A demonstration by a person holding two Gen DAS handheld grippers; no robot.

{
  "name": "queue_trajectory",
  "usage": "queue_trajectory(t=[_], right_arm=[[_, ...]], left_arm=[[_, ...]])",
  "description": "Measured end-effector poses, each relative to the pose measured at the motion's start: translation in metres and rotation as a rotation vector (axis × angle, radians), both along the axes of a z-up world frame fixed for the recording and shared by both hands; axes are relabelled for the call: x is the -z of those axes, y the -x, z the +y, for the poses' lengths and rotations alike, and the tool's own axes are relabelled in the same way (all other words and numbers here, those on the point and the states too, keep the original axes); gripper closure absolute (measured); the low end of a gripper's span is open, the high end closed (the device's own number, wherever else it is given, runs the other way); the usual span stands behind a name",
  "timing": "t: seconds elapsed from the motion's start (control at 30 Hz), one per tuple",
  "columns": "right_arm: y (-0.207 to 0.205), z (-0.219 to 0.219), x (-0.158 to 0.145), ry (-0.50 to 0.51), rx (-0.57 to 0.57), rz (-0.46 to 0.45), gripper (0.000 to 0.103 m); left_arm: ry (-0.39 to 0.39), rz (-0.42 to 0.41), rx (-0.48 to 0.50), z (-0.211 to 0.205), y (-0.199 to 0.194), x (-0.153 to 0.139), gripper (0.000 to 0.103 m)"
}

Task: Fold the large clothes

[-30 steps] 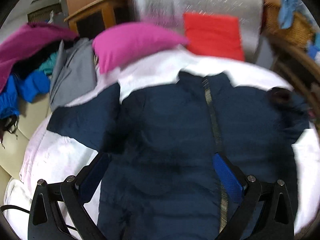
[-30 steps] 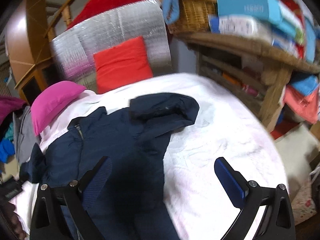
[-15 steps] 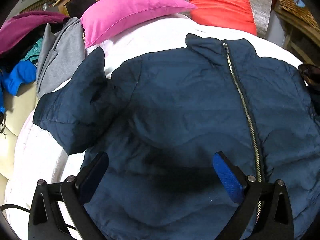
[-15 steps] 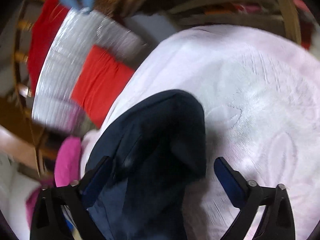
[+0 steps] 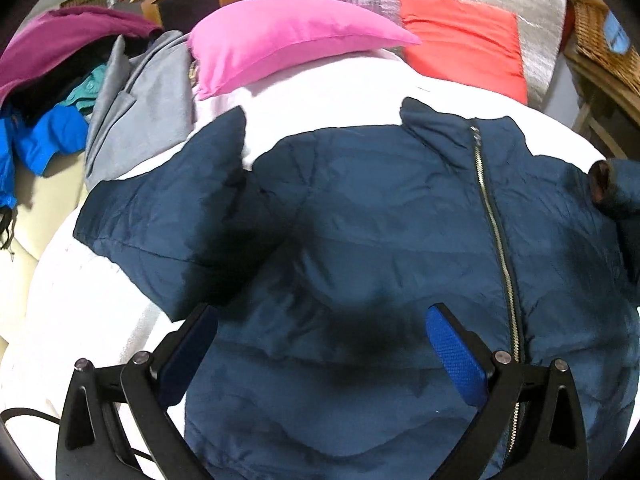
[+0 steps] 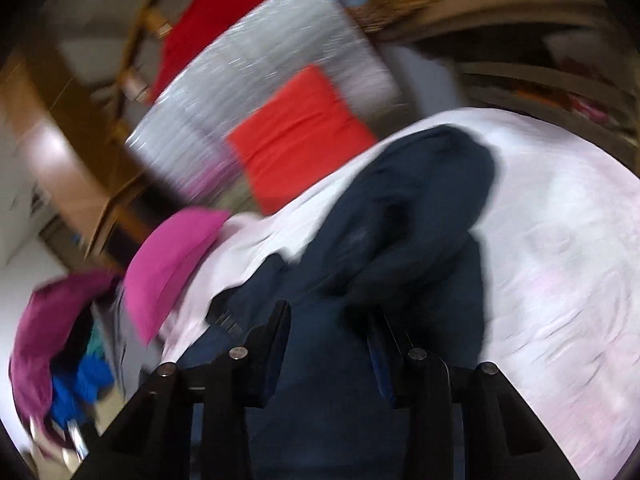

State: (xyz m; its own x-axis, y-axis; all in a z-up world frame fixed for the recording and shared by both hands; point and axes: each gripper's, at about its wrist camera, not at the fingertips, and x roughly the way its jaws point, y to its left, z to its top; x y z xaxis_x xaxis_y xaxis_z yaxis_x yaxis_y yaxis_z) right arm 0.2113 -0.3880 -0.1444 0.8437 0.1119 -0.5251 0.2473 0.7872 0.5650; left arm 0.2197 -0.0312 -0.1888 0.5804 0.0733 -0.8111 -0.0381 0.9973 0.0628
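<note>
A navy puffer jacket (image 5: 380, 220) lies front up on the white bed cover (image 5: 80, 320), its zip (image 5: 496, 240) closed and its collar toward the pillows. My left gripper (image 5: 320, 344) hovers open just above the jacket's lower body, with nothing between its blue pads (image 5: 456, 356). In the blurred right wrist view the jacket's sleeve (image 6: 420, 208) lies folded over the body. My right gripper (image 6: 328, 312) is closing, and dark jacket fabric fills the narrow gap between its fingers.
A pink pillow (image 5: 288, 36) and a red cushion (image 5: 464, 36) lean at the head of the bed. A heap of grey, blue and purple clothes (image 5: 80, 92) sits to the left. Wooden shelving with a wicker basket (image 5: 600, 40) stands to the right.
The right gripper swung from the bare bed cover onto the jacket, and its jaws narrowed from wide apart to close around the fabric. The left gripper drew nearer to the jacket, still open.
</note>
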Motion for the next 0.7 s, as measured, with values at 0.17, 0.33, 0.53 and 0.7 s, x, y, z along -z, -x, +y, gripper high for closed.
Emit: queue_trajectory(t=[0.17,0.33,0.53,0.7], right_arm=[[-0.002,0.056,0.015,0.057,-0.107,0.044,0.062],[-0.002,0.046,0.022,-0.021,-0.123,0.069,0.054],[0.019,0.041,0.000,-0.096,-0.153,-0.011,0.024],[0.002,0.037,0.003,-0.214,-0.137,-0.035,0.015]], left_arm=[[0.022,0.004,-0.036,0.014,-0.006,-0.001,0.000],[0.055,0.007,-0.043,0.018,-0.009,-0.003,0.000],[0.083,0.009,-0.042,0.015,-0.012,-0.005,0.000],[0.086,0.017,-0.033,0.008,-0.014,-0.004,0.000]])
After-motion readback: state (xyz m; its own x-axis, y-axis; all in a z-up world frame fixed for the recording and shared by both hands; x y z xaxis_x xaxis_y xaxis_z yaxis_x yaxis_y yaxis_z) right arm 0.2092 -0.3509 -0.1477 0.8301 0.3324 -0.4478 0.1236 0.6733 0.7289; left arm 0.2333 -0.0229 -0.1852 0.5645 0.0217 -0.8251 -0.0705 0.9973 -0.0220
